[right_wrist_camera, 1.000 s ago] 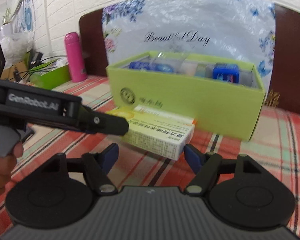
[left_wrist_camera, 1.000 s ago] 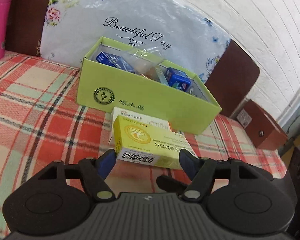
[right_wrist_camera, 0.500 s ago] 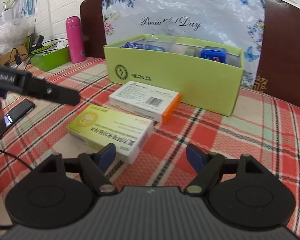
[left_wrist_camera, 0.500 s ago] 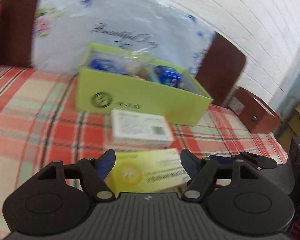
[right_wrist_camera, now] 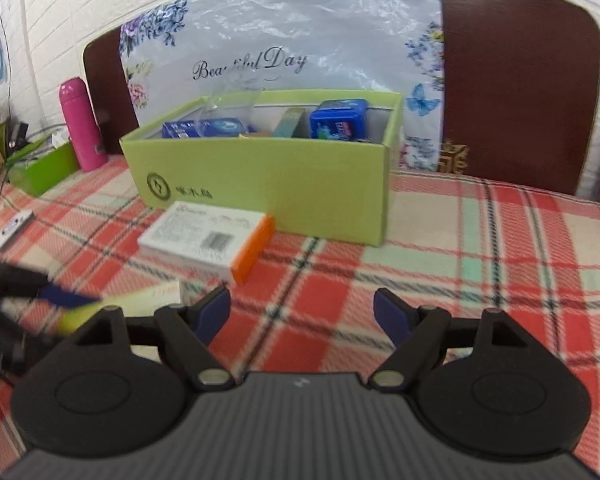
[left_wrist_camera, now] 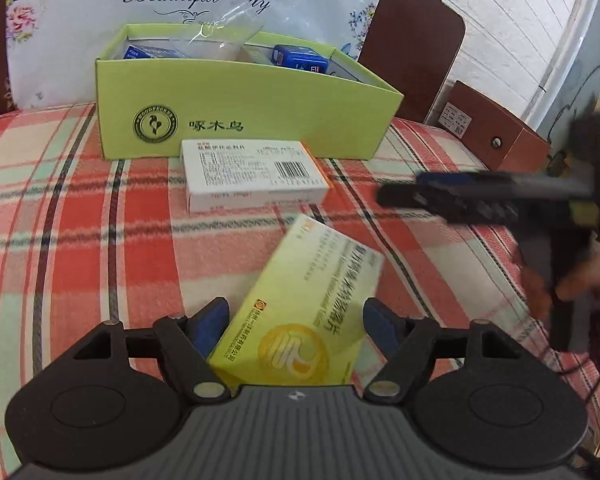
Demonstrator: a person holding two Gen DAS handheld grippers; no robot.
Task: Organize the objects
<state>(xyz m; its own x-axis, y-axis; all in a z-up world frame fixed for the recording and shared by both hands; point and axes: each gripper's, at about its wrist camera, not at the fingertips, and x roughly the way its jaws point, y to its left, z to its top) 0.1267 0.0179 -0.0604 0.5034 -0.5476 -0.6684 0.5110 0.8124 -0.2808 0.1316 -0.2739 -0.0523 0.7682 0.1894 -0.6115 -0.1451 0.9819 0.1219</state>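
A yellow medicine box (left_wrist_camera: 300, 316) lies skewed on the plaid cloth between the open fingers of my left gripper (left_wrist_camera: 296, 320); neither pad visibly presses it. A white and orange medicine box (left_wrist_camera: 252, 174) lies flat in front of the green cardboard box (left_wrist_camera: 240, 120), which holds blue packs and a clear bag. In the right wrist view the white and orange box (right_wrist_camera: 208, 240) sits left of centre and the green box (right_wrist_camera: 260, 184) behind it. My right gripper (right_wrist_camera: 302, 314) is open and empty above the cloth. It shows blurred in the left wrist view (left_wrist_camera: 480, 196).
A pink bottle (right_wrist_camera: 80, 124) and a small green tray (right_wrist_camera: 40, 168) stand at the far left. A floral plastic bag (right_wrist_camera: 300, 40) leans on a brown headboard (right_wrist_camera: 516, 80) behind the green box. A brown cabinet (left_wrist_camera: 496, 128) is to the right.
The yellow box came off the white box and now lies on the cloth nearer me, turned askew. My right gripper has swung to the right, toward the white box.
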